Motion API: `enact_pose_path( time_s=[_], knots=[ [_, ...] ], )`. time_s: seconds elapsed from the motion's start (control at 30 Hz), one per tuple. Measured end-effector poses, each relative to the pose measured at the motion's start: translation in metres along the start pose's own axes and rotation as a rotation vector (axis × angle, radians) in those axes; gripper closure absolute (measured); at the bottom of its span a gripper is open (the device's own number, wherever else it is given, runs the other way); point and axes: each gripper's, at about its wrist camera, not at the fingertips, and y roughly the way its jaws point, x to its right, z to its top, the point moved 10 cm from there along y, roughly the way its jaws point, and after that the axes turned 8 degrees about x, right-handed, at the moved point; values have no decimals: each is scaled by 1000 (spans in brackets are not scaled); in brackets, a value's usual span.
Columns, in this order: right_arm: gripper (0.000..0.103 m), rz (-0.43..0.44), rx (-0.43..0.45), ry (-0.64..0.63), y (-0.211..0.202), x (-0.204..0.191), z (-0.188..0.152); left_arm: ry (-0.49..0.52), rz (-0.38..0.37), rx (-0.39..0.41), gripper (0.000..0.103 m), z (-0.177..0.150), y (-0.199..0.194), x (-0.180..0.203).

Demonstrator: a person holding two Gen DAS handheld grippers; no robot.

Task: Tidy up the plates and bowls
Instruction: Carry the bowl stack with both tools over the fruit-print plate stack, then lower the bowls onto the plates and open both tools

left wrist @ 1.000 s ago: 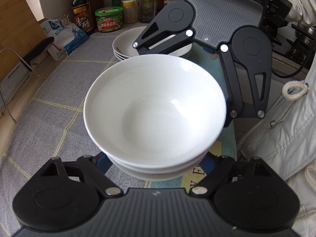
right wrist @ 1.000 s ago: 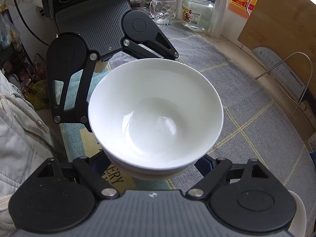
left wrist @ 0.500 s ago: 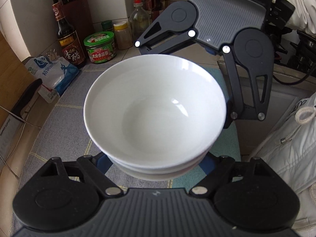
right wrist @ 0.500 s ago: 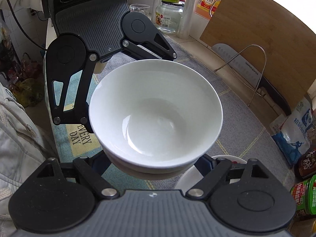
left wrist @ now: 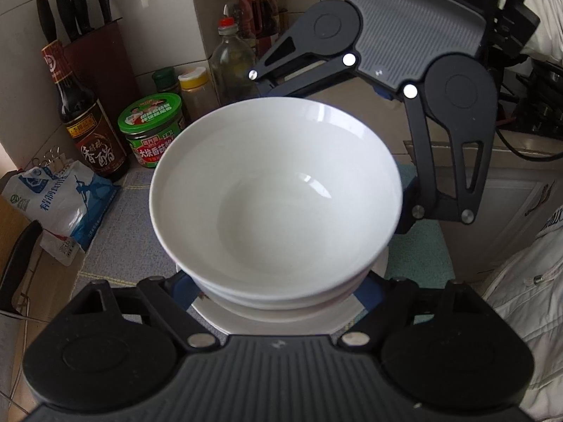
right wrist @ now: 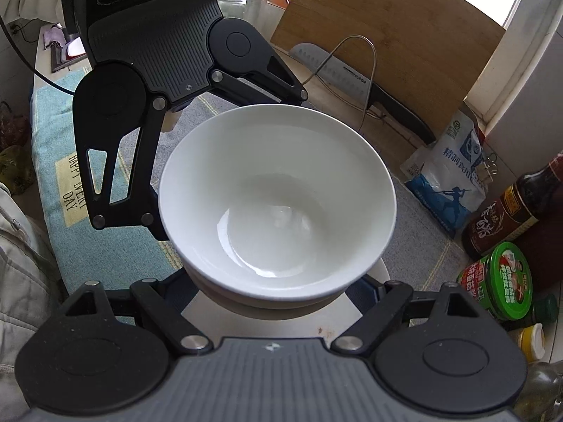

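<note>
Both grippers clamp the same stack of white bowls [left wrist: 278, 197] from opposite sides. The left gripper [left wrist: 278, 292] has its jaws closed against the lower walls of the stack, its blue pads [left wrist: 184, 286] pressing in under the rim of the top bowl. The right gripper [right wrist: 278, 288] does the same from the far side, and each one shows in the other's camera as a black linkage reaching in over the far rim. At least two bowls are nested; the edge of a lower one shows beneath the top bowl in both views.

The stack hangs directly above a white plate [left wrist: 281, 323], whose rim shows under the bowls; whether the bottom bowl touches it cannot be told. The plate lies on a grey checked mat [left wrist: 116, 232], beside a teal mat [right wrist: 52, 147] with lettering.

Farther out stand a green-lidded jar [left wrist: 153, 128], a dark sauce bottle [left wrist: 88, 130], a clear bottle [left wrist: 234, 59] with a red cap, and a blue-and-white bag [left wrist: 59, 204]. A knife block [left wrist: 98, 52] sits against the tiled wall. In the right view a cleaver [right wrist: 355, 81] leans by a wooden board [right wrist: 387, 35]. A white sleeve [left wrist: 527, 299] is at the edge.
</note>
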Motion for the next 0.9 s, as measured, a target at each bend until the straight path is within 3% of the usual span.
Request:
enact_pose_path(
  time_s=[0.37,0.9],
  knots=[
    [12,-6,-34,80,10,19,-38,-12,-40,-35,16,0,37,-3],
    [13,28,-38,123,19,24,-47,-77,-55,-61,16,-9,44,-10]
  ],
)
